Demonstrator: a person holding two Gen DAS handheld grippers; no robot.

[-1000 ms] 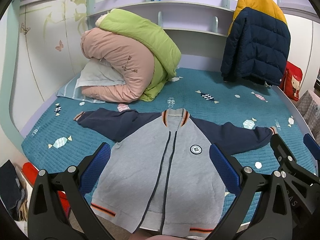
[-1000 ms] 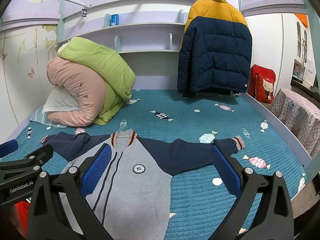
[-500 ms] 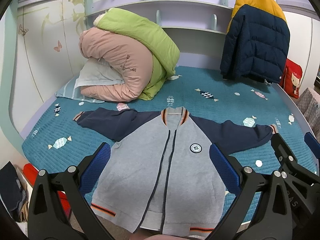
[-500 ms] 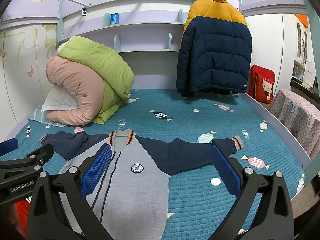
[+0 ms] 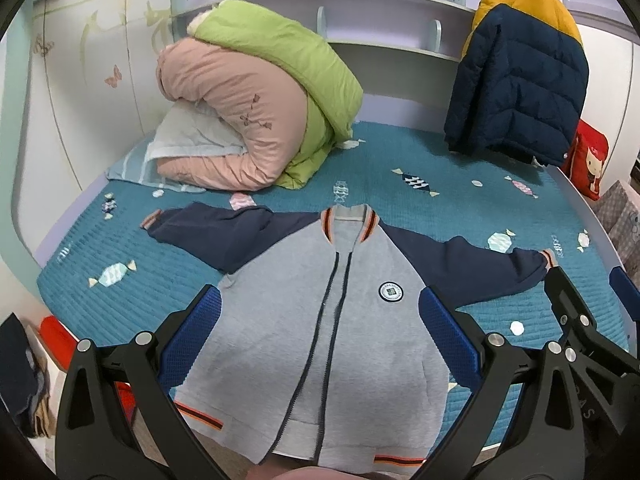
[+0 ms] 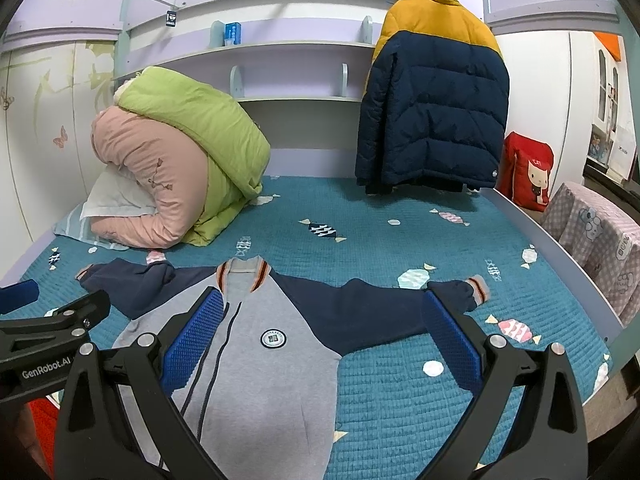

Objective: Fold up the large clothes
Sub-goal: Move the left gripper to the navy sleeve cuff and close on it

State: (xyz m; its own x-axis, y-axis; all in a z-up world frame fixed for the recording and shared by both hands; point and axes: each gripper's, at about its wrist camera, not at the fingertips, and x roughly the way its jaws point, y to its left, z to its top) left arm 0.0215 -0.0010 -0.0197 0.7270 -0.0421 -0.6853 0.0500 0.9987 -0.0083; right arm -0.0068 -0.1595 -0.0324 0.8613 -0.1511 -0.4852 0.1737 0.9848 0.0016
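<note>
A grey jacket [image 5: 324, 320] with navy sleeves, a zipped front and a round chest badge was laid flat, face up, on the teal bed cover [image 5: 400, 160], its hem at the near edge of the bed and its collar pointed toward the far wall. Both sleeves were spread outward, the left one slightly bunched near its cuff, as seen in the right wrist view. The left gripper [image 5: 320, 336] was held above the lower body of the jacket with its blue-padded fingers [image 5: 192, 336] set wide apart and nothing between them. The right gripper [image 6: 324, 332] was likewise held wide and empty, over the right sleeve and chest side of the jacket [image 6: 256, 360]. Neither tool was seen touching the cloth. A rolled pink and green duvet [image 5: 256, 112] was piled on a pillow [image 5: 192, 136] at the far left corner, and a navy and yellow puffer coat [image 6: 432, 108] was hung at the far right, beside a red cushion [image 6: 524, 172].
</note>
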